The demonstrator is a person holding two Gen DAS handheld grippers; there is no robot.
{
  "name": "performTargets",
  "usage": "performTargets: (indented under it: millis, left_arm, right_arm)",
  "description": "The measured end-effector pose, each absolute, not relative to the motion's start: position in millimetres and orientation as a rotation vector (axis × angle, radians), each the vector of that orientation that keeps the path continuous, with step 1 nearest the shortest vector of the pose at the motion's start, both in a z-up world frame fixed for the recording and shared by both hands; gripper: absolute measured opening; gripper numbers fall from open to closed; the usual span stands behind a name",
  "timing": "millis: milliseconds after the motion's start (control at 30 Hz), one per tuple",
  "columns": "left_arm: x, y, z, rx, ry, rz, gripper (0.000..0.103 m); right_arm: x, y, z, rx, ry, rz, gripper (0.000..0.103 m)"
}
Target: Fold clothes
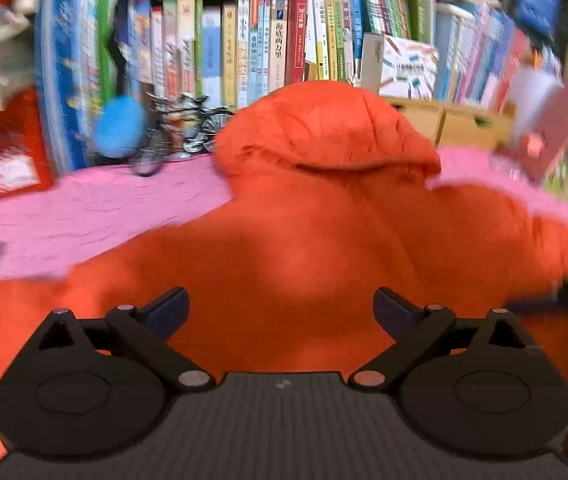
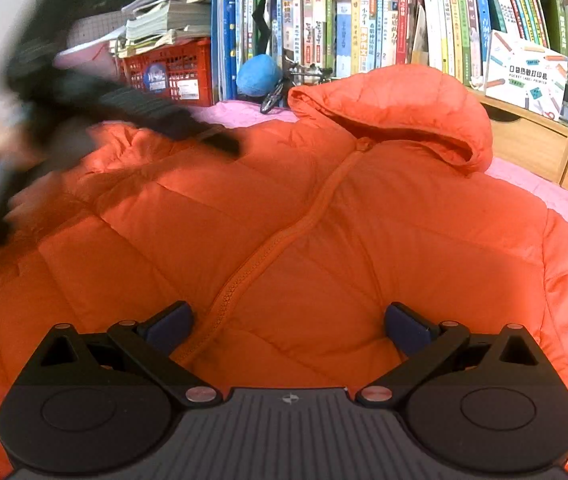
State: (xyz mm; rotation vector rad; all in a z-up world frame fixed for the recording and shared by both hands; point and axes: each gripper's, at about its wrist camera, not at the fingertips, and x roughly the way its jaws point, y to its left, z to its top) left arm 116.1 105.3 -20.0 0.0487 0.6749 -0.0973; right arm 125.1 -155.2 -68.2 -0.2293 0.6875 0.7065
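Right wrist view gives us the whole picture: a big orange puffer jacket (image 2: 323,216) spread front-up across the pink bedspread (image 2: 563,196), zipped closed, hood (image 2: 395,104) pointing toward the bookshelf (image 2: 363,28). Nothing looks folded yet, so I'd call this the very start, both tools lining up for a first fold. The right gripper (image 2: 287,322) hovers low over the jacket's lower front, jaws spread wide, nothing between them. Over on the jacket's far side, the left gripper (image 2: 220,144) sweeps in as a dark blur above the sleeve area; its own camera shows the left gripper (image 1: 282,306) with jaws wide apart and empty too. Next move, I reckon, calls for each tool to pinch a sleeve or side edge and carry it toward the zipper (image 2: 284,232). Puffy, quilted, slippery-looking fabric, so it'll likely spring back.
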Motion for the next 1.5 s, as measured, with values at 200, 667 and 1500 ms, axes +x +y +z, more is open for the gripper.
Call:
performTargets:
  millis: [200, 667, 1500]
  left_arm:
    - [67, 164, -45, 0.038, 0.717, 0.100, 0.103]
    - [26, 141, -41, 0.128, 0.675, 0.080, 0.102]
    - [-69, 148, -48, -0.025, 0.776, 0.065, 0.103]
  right_arm:
    - [124, -154, -69, -0.228, 0.686, 0.708, 0.103]
    - [124, -154, -70, -0.234, 0.683, 0.710, 0.103]
    - [123, -152, -71, -0.239, 0.678, 0.707, 0.103]
